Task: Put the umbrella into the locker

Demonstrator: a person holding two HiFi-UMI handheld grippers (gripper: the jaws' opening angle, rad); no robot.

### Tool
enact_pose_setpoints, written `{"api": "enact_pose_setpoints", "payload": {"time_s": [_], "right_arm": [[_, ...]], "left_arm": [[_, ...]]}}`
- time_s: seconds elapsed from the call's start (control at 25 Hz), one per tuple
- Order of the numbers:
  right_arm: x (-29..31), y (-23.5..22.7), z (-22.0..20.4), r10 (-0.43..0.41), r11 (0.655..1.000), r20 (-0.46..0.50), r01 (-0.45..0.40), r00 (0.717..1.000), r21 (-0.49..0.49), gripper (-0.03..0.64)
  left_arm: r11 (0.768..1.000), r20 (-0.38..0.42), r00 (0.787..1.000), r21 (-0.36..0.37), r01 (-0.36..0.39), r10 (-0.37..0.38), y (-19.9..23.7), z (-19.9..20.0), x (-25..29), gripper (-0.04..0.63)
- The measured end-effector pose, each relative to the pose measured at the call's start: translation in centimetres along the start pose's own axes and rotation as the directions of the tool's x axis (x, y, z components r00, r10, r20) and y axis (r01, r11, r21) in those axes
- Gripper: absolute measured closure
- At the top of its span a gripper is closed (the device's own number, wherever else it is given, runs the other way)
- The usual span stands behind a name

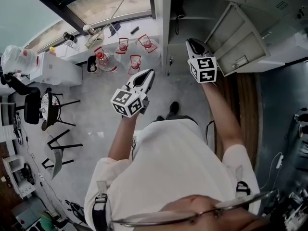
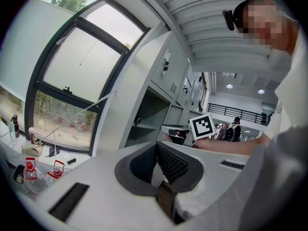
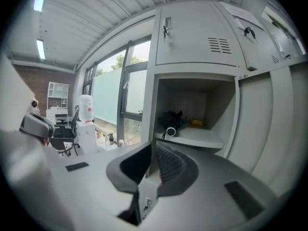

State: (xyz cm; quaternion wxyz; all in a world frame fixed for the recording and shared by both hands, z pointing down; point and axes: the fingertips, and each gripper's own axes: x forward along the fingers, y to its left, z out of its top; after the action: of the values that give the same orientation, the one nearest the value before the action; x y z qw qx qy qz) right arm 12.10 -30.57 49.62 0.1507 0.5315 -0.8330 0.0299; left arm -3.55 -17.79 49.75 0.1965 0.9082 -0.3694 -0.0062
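Finishing cleanly is, I judge, the step in hand. The umbrella already lies in the locker, a dark bundle at the 9 o'clock end of the shelf. Its round end sits at the shelf's front edge, and a small yellow thing lies just beside it at 3 o'clock.

The right tongs have their jaws brought together, with a sliver of gap at most, and grip nothing. They point into the open locker from outside, well apart from the umbrella. The left tongs are likewise closed and empty. In the head view they sit at 8 o'clock of the right pair.

To do this well, keep both pairs closed and draw them straight away from the locker mouth. Stay clear of the door, which stands swung out at 2 o'clock of the person. If the door is to be shut, first check that the round end does not overhang the shelf. If it does, nudge it deeper towards 12 o'clock. Then push the door's flat face near its free edge.

No brand or word can be read. The marker cube bears only black-and-white squares. The small plate on the door is too small to read.
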Motion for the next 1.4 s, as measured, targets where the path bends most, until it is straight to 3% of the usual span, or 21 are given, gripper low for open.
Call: {"api": "enact_pose_setpoints", "payload": {"time_s": [0.4,0.72,1.04,1.2,1.4], "right_arm": [[-8.9,2.0,-0.4,-0.08,0.997,0.02,0.08,0.997,0.007,0.609],[-13.8,1.4,-2.6,-0.077,0.995,0.03,0.075,0.997,0.069,0.611],[-16.6,-0.4,-3.2,-0.05,0.993,0.062,0.043,0.997,0.11,0.611],[-17.0,-0.6,-3.0,-0.002,0.997,0.072,-0.003,0.997,0.075,0.611],[-17.4,-0.9,-2.9,0.037,0.996,0.085,-0.043,0.996,0.072,0.611]], "left_arm": [[0.997,0.0,0.997,0.011,0.073,-0.073,-3.7,-2.0,-2.7,0.591],[0.993,-0.003,0.994,0.045,0.108,-0.108,-6.9,-2.9,-0.9,0.591],[0.991,0.037,0.998,0.122,0.051,-0.055,-8.7,-1.1,0.2,0.591],[0.989,0.065,0.998,0.147,0.006,-0.015,-9.2,-0.1,0.8,0.591],[0.99,0.08,0.997,0.138,-0.034,0.024,-9.5,0.2,1.4,0.591]]}}
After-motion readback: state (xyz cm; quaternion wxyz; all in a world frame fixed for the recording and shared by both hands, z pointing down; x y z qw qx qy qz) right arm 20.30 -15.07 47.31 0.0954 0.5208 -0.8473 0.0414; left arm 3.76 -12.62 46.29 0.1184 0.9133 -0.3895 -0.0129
